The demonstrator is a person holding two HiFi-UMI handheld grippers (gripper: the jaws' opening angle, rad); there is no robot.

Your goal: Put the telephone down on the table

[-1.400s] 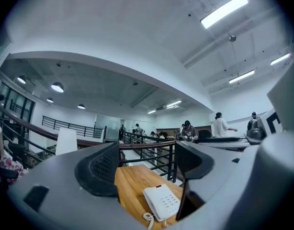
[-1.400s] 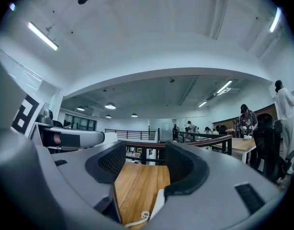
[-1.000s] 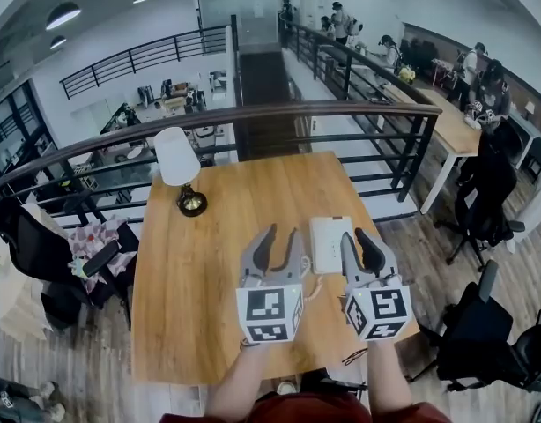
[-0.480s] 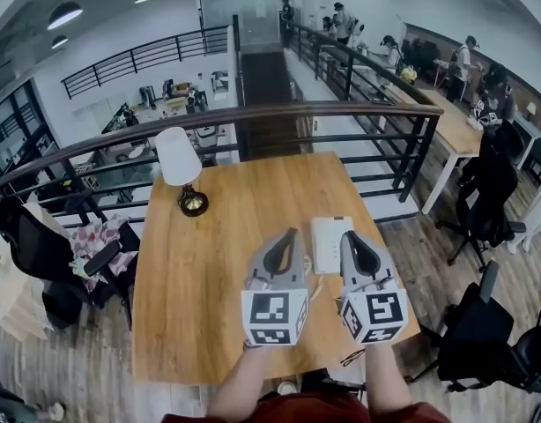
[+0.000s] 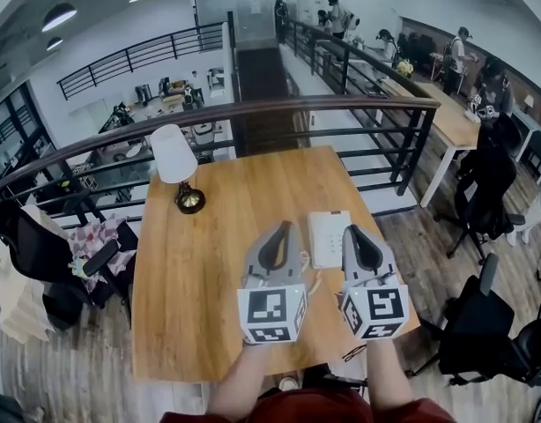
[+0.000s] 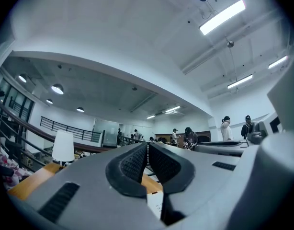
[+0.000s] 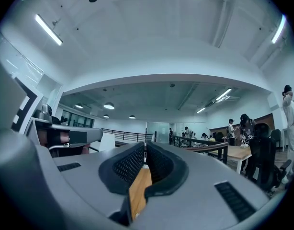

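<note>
A white telephone (image 5: 329,238) lies flat on the wooden table (image 5: 209,263), its cord curling toward the near edge. It sits between my two grippers, which hover over the table's near right part. The left gripper (image 5: 284,227) is just left of the phone, shut, with nothing between its pads. Just right of it, the right gripper (image 5: 352,230) is shut and empty too. In the left gripper view the jaws (image 6: 147,150) meet, and a corner of the telephone (image 6: 155,202) shows below them. The right gripper view shows closed jaws (image 7: 145,157) above a strip of table (image 7: 139,190).
A table lamp (image 5: 176,161) with a white shade stands at the table's far left. A black railing (image 5: 341,113) runs behind the table's far edge. Office chairs (image 5: 482,192) and another desk with people stand to the right; a black chair (image 5: 41,245) is on the left.
Both grippers' jaws were spread one second ago and have since closed on nothing. The grippers stay beside the telephone, hardly shifted.
</note>
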